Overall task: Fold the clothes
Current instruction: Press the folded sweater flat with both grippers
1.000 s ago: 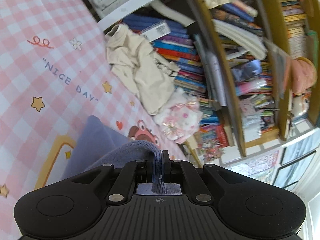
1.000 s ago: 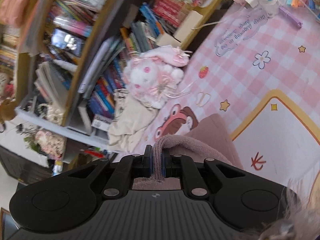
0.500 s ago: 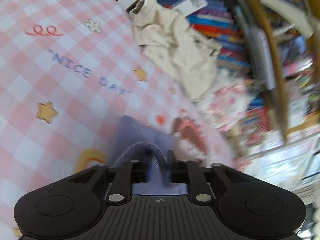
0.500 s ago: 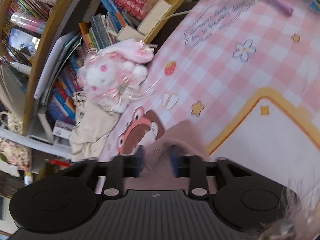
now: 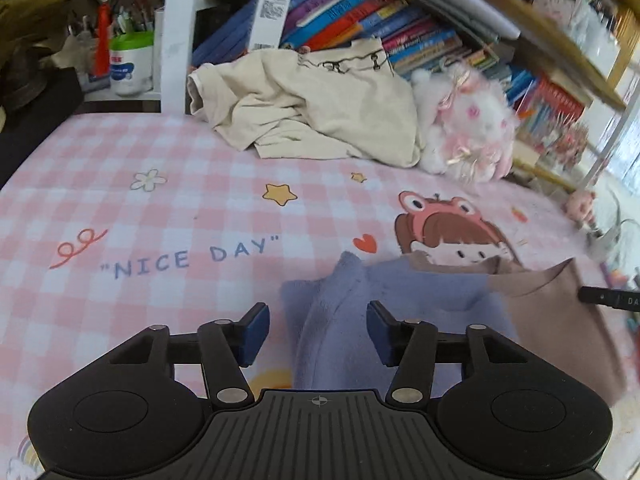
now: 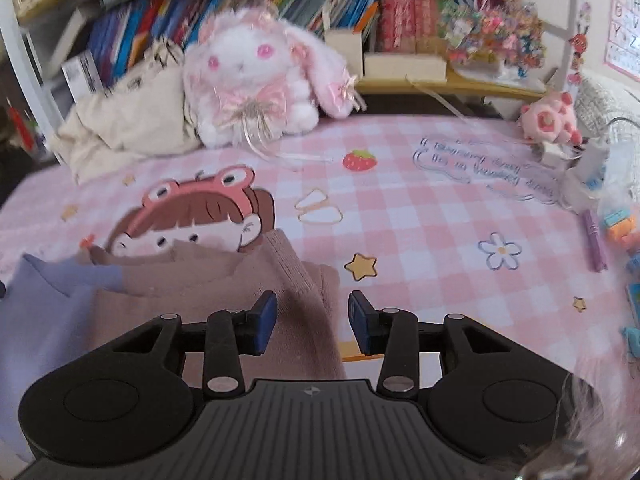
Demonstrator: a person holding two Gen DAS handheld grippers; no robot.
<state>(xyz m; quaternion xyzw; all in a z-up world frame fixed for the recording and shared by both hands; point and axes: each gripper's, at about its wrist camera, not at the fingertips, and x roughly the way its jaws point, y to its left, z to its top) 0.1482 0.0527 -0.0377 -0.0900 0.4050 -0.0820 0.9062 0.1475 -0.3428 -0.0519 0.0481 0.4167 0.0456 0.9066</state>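
both grippers, left gripper (image 5: 316,330) and right gripper (image 6: 312,322), have just been opening, spread over the two-tone sweater (image 5: 400,292) lying on the checked cloth (image 5: 160,208), pinching nothing.

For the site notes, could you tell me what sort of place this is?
Probably a child's bedroom or study corner at home: crowded bookshelves, a plush rabbit, and a pink checked cartoon mat under the sweater being folded.

Soft fleecy two-tone garment (image 5: 400,300) on smooth matt printed mat (image 5: 160,216); fluffy plush rabbit (image 6: 256,80); creased cream cotton cloth (image 5: 312,108).
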